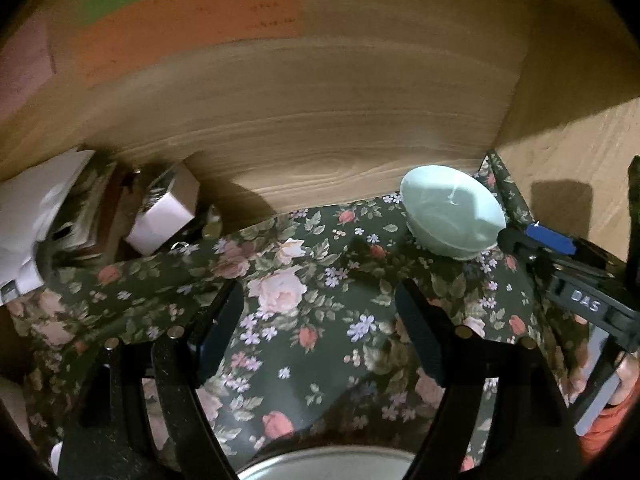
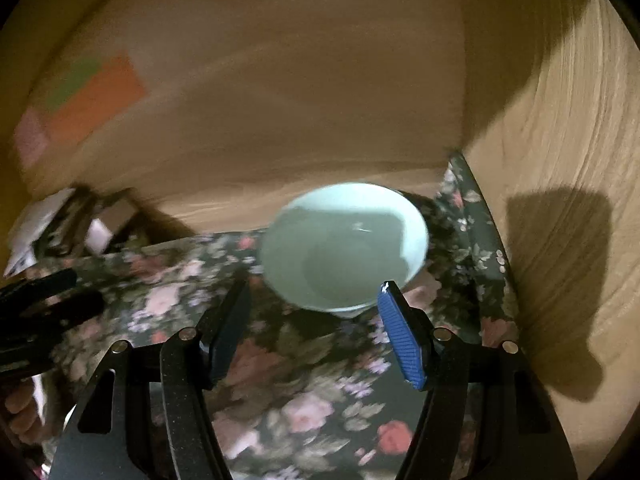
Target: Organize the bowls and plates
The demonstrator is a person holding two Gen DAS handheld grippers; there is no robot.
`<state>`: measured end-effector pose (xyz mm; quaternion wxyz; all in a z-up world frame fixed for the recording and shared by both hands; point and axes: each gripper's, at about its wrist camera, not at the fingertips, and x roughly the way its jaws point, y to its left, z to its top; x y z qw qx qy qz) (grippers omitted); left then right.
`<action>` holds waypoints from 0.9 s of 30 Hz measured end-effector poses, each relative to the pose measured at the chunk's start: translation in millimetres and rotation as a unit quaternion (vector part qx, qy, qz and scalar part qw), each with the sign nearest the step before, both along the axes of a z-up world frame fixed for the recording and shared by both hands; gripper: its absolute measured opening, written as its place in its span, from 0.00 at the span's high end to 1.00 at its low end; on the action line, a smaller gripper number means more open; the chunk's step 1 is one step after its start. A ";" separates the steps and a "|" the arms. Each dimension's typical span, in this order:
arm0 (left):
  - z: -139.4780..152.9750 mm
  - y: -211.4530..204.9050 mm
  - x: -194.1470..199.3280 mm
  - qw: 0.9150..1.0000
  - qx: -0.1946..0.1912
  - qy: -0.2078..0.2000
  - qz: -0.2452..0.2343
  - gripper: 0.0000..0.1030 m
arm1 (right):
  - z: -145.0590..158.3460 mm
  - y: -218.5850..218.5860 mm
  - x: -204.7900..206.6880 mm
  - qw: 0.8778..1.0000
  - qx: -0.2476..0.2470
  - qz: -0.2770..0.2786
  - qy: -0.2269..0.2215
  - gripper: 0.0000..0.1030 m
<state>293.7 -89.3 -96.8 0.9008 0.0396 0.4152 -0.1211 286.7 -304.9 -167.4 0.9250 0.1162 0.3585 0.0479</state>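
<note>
Item: pale green bowl [image 2: 344,248], empty, on the floral cloth [image 2: 304,412] in the back right corner by the wooden walls [image 2: 320,100]. Your right gripper [image 2: 316,312] is spread wide just short of its rim, holding nothing. Your left gripper [image 1: 320,312] is also wide and empty over the cloth, with a metal rim [image 1: 324,465] below it; white boxes [image 1: 160,220] sit far left.

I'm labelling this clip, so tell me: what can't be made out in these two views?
- Metal rim, left wrist view: cut off by the bottom edge; plate or bowl, cannot tell.
- Clutter at the back left: dark, motion-blurred in both views.
- Writing on the orange paper: too blurred to read.
</note>
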 end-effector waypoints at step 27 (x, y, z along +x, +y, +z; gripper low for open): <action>-40.6 -31.8 41.8 0.999 0.007 0.033 -0.033 0.24 | -49.6 7.2 41.9 0.994 0.014 0.055 0.094 0.79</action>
